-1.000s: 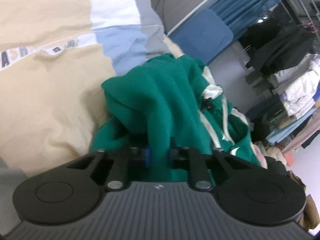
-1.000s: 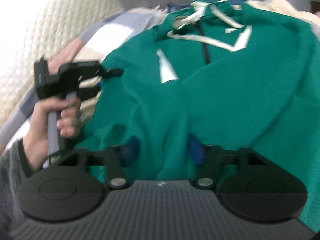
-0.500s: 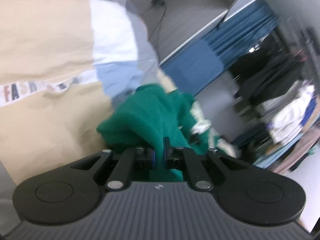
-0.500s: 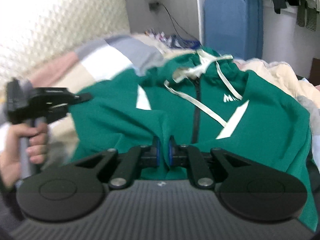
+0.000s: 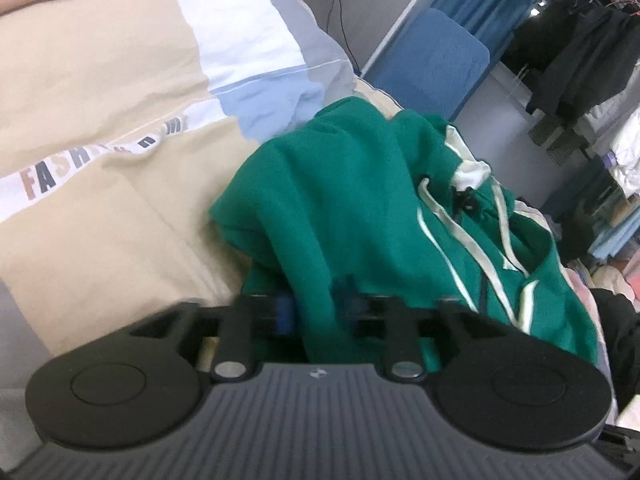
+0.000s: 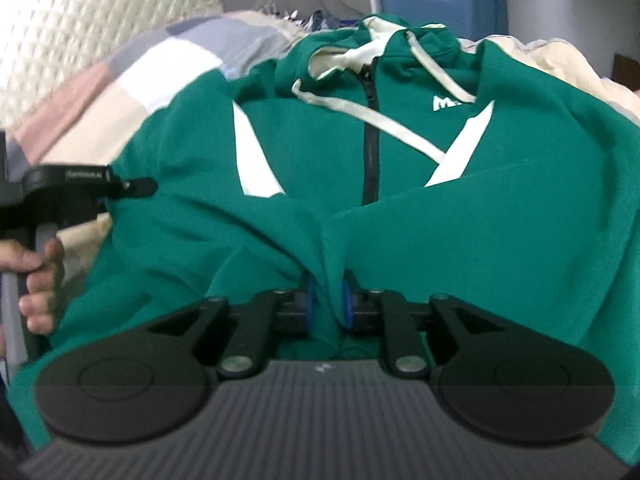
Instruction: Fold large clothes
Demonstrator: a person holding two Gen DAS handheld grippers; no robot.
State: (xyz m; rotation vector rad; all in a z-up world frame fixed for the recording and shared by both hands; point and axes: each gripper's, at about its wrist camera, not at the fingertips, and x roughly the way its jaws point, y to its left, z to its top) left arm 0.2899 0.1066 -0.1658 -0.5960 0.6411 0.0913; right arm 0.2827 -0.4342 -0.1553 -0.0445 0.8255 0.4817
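Observation:
A green zip hoodie [image 6: 500,216] with white stripes and white drawstrings lies face up on a bed, hood at the far end. It also shows in the left wrist view [image 5: 352,208], bunched up. My right gripper [image 6: 327,300] is shut on a fold of the hoodie's lower front. My left gripper [image 5: 316,304] is shut on a fold at the hoodie's left side; it also shows in the right wrist view [image 6: 132,187], held by a hand at the garment's left edge.
The bed has a patchwork duvet [image 5: 120,92] of beige, white, blue and grey with printed letters. A quilted white headboard [image 6: 80,28] stands at the left. A blue panel [image 5: 432,64] and a rack of hanging clothes [image 5: 580,60] stand beyond the bed.
Both grippers have loosened a little around the fabric since half a second ago but still hold it. The hoodie front has spread flatter toward the right wrist camera.

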